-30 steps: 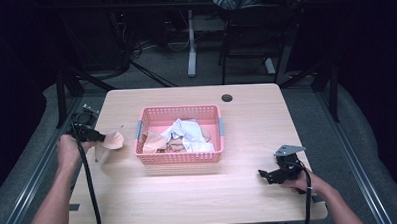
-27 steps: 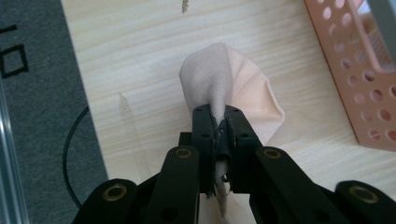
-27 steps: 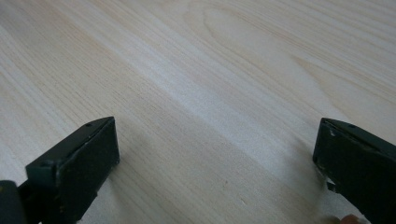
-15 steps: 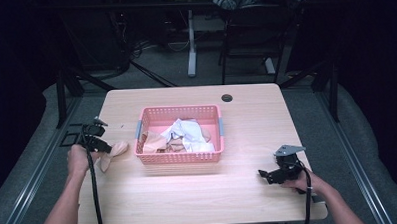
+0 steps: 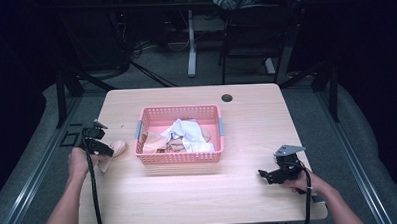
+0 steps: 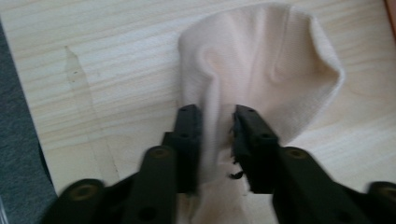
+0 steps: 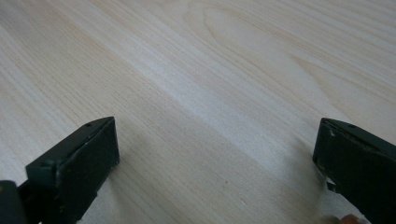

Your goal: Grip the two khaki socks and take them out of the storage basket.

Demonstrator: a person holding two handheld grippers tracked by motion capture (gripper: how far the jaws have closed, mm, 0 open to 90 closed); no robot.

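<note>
Left gripper [image 6: 215, 128]: jaws nearly together, pinching 1 fold of the beige sock [image 6: 261, 70]; sock fans out ahead of the jaw tips, its loose end lying on the table [image 6: 93, 60].
Left gripper, high view [image 5: 98, 145]: held at the table's left edge, sock [image 5: 113, 151] hanging from the jaws and trailing toward the person's side; pink basket [image 5: 180, 157] just beyond, to the inner side.
Grip quality: only a thin ridge of cloth between the pads; frayed black material visible at 1 jaw's inner edge, cannot tell if pad wear or lint.
Right gripper [image 7: 215, 168]: jaws spread wide, nothing between them, bare wood beneath.
Right gripper, high view [image 5: 276, 174]: resting low near the table's front right corner, well apart from the basket and from the sock.
Basket contents: white cloth [image 5: 187, 135] and other beige pieces heaped inside; count not readable.
Step in hand, judged: sorting 1 sock out of the basket onto the table at the left.
Risk 1: shallow pinch could slip on a quick swing, dropping the sock off the left edge, since the gripper sits right at that edge.
Risk 2: release so near the edge could leave the sock half overhanging, then sliding off.
Risk 3: trailing cable [image 5: 93, 195] could drag across the sock and shift it.
Risk 4: sock bunched rather than flat; laying it down from 1 fold likely leaves it crumpled, with the right gripper too far off to help spread it.
</note>
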